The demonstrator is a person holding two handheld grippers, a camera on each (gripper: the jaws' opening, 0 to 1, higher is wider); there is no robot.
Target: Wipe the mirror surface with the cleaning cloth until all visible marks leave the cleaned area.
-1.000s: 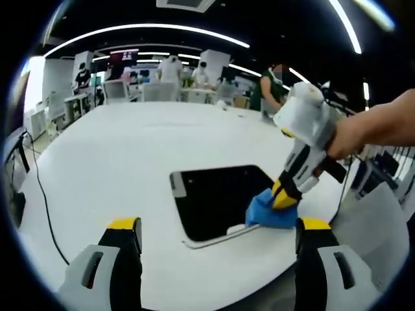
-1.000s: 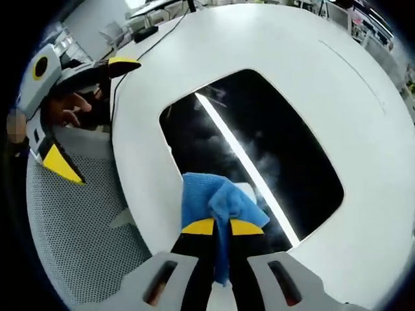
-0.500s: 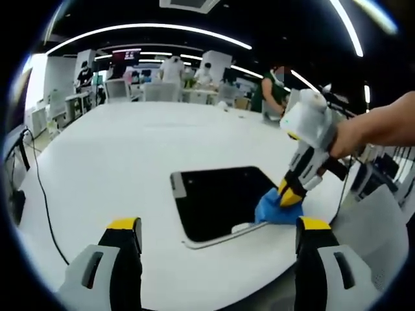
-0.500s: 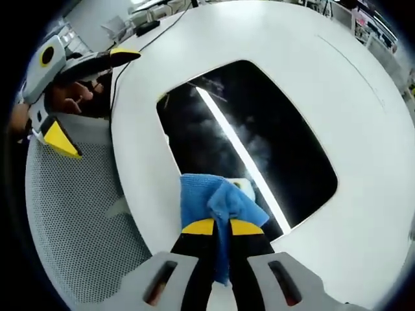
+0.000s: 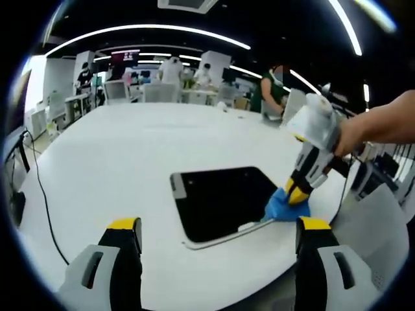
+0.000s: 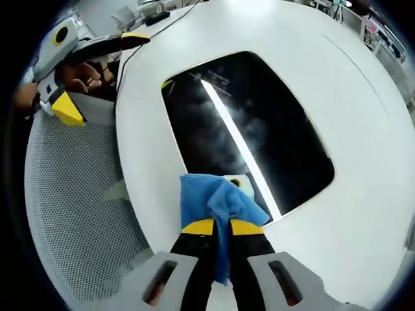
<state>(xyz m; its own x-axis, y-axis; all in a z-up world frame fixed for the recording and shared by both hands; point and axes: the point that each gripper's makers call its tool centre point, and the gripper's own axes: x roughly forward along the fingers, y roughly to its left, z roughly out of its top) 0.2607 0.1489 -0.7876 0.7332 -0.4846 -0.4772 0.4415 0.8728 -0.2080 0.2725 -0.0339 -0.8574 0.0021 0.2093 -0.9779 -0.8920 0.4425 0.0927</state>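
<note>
A dark rectangular mirror point(image 5: 217, 199) point(image 6: 243, 139) lies flat on the round white table point(image 5: 117, 155) point(image 6: 363, 162). It reflects a bright ceiling light strip and carries hazy grey smears point(image 6: 249, 133) near its middle. My right gripper point(image 6: 220, 228) point(image 5: 299, 194) is shut on a blue cleaning cloth point(image 6: 217, 202) point(image 5: 285, 208), which rests at the mirror's near corner, partly on the table. My left gripper point(image 5: 217, 233) point(image 6: 97, 45) hangs open above the table's edge, short of the mirror, with nothing between its jaws.
A grey mesh chair seat point(image 6: 71, 207) sits beside the table below my right gripper. A black cable point(image 5: 39, 188) runs over the table's left side. People, desks and chairs point(image 5: 155, 84) stand far behind. A hand point(image 6: 81, 81) holds the left gripper.
My right gripper has dragged the blue cloth off the mirror's glass toward its near corner and edge. The left gripper has stayed still and open.
</note>
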